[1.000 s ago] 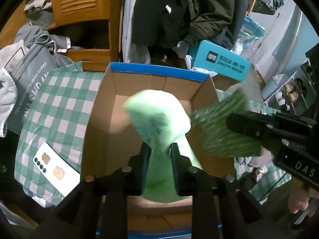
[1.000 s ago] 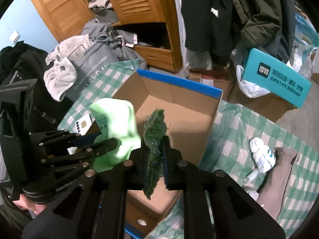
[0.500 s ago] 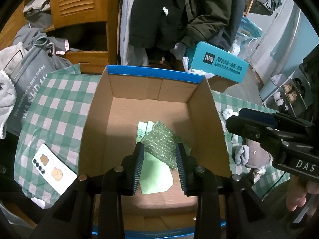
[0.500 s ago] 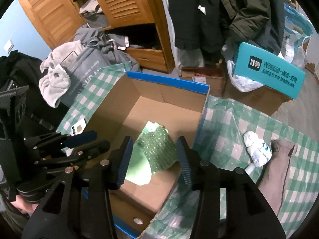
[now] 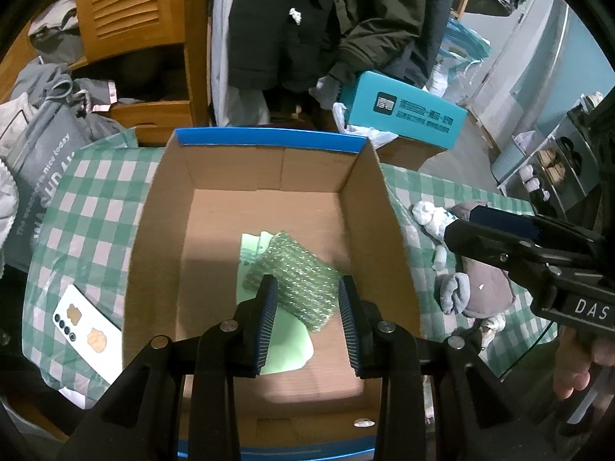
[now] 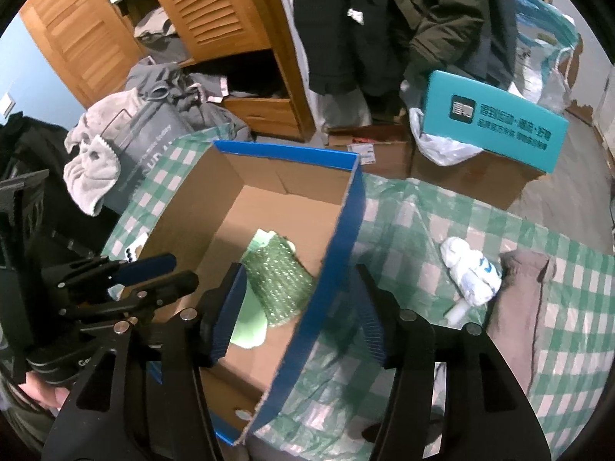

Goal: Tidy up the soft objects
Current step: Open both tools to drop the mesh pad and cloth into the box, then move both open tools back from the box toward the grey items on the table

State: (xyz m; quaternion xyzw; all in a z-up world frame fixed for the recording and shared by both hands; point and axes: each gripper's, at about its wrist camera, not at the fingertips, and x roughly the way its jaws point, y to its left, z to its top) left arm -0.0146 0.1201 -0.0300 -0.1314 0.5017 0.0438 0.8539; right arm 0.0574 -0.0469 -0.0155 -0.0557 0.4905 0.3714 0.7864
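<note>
An open cardboard box with a blue rim stands on a green checked cloth. On its floor a sheet of green bubble wrap lies across a pale green bag. My left gripper hangs open above them, with nothing between its pads. My right gripper is over the box's right wall; its jaws are opening and are empty. A white sock bundle and a grey-brown cloth lie on the cloth to the right of the box.
A phone in a white case lies left of the box. Behind the table are a teal carton, a wooden wardrobe with dark coats, and a grey bag with a towel over it.
A second ago the left gripper held the pale green bag and the right held the bubble wrap over the box. Both were let go and lie inside. The right gripper shifted right and spread wider.
</note>
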